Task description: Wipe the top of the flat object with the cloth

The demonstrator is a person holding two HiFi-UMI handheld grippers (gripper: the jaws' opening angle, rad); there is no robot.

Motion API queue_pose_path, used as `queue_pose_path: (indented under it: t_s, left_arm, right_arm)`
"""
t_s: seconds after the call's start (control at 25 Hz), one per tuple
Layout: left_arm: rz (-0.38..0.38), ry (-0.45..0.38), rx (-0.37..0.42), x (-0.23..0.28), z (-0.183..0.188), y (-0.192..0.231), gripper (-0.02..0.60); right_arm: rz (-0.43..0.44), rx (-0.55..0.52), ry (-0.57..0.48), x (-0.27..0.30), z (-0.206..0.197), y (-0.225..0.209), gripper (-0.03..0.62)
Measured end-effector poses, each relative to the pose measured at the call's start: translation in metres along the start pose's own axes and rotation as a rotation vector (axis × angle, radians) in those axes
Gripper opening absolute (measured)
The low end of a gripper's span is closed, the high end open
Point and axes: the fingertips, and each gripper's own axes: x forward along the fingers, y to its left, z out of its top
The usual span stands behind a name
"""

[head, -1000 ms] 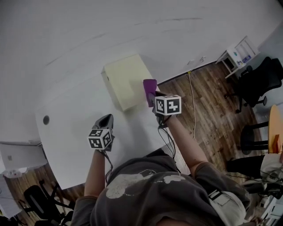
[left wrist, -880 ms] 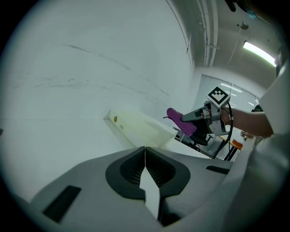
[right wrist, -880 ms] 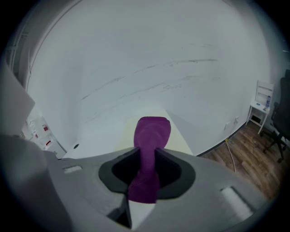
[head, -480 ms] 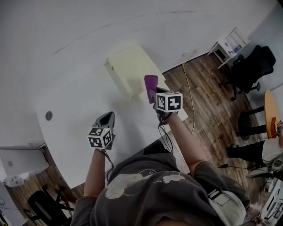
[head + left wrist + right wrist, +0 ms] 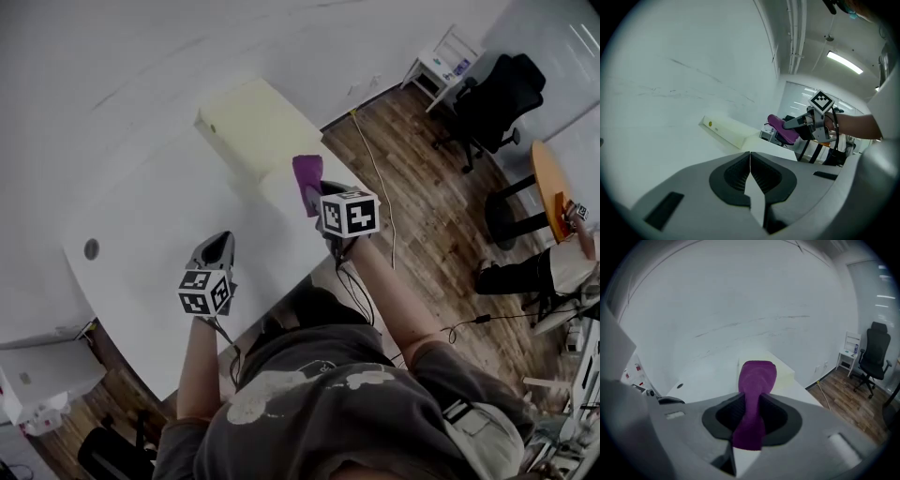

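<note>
A pale yellow flat box [image 5: 253, 127] lies on the white table [image 5: 159, 225] at its far right corner; it also shows in the left gripper view [image 5: 729, 131] and behind the cloth in the right gripper view [image 5: 785, 373]. My right gripper [image 5: 314, 197] is shut on a folded purple cloth [image 5: 307, 180] [image 5: 753, 399], held in the air just short of the box's near edge. In the left gripper view the cloth [image 5: 782, 130] sticks out ahead of that gripper. My left gripper [image 5: 217, 251] hovers over the table nearer me, jaws shut on nothing [image 5: 750, 173].
A round cable hole [image 5: 91, 248] sits at the table's left. The table's right edge drops to wooden floor [image 5: 412, 169] with a cable [image 5: 375, 178], a white side table [image 5: 445, 58], office chairs [image 5: 492, 94] and a round orange table [image 5: 553, 192]. A white wall stands behind the table.
The head camera has swung, so the box and table sit further left and higher in view. The right gripper still holds the cloth near the box's near edge; the left gripper keeps its place.
</note>
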Motion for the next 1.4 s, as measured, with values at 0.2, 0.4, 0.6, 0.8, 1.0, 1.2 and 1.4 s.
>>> queue_pose_path:
  t_s: [0.2,0.4,0.6,0.8,1.0,1.2,1.4]
  left_arm:
    - [-0.052,-0.002,0.030,-0.003,0.002,-0.026,-0.002]
    - [-0.086,-0.011,0.055,0.008,0.011,-0.044,-0.002]
    - [-0.098,-0.007,0.048,0.021,0.015,-0.064,-0.002]
    - [-0.106,0.007,0.075,0.024,0.019,-0.087,-0.002]
    - [-0.099,-0.013,0.099,0.014,0.023,-0.125,-0.002]
    - [-0.077,-0.041,0.116,-0.006,0.024,-0.162,-0.002]
    - [-0.042,-0.069,0.124,-0.037,0.021,-0.198,-0.002]
  right_arm:
    - [-0.023,-0.055,-0.011,-0.024,-0.011,0.004,0.098]
    - [-0.013,-0.016,-0.030,-0.031,-0.010,0.000,0.098]
    - [0.006,0.007,-0.018,-0.034,-0.018,-0.009,0.098]
    - [0.030,-0.011,-0.011,-0.051,-0.030,-0.010,0.098]
    - [0.055,-0.021,-0.025,-0.084,-0.048,-0.011,0.098]
    - [0.076,-0.011,-0.063,-0.124,-0.061,-0.011,0.098]
    - [0.098,-0.018,-0.082,-0.169,-0.081,-0.008,0.098]
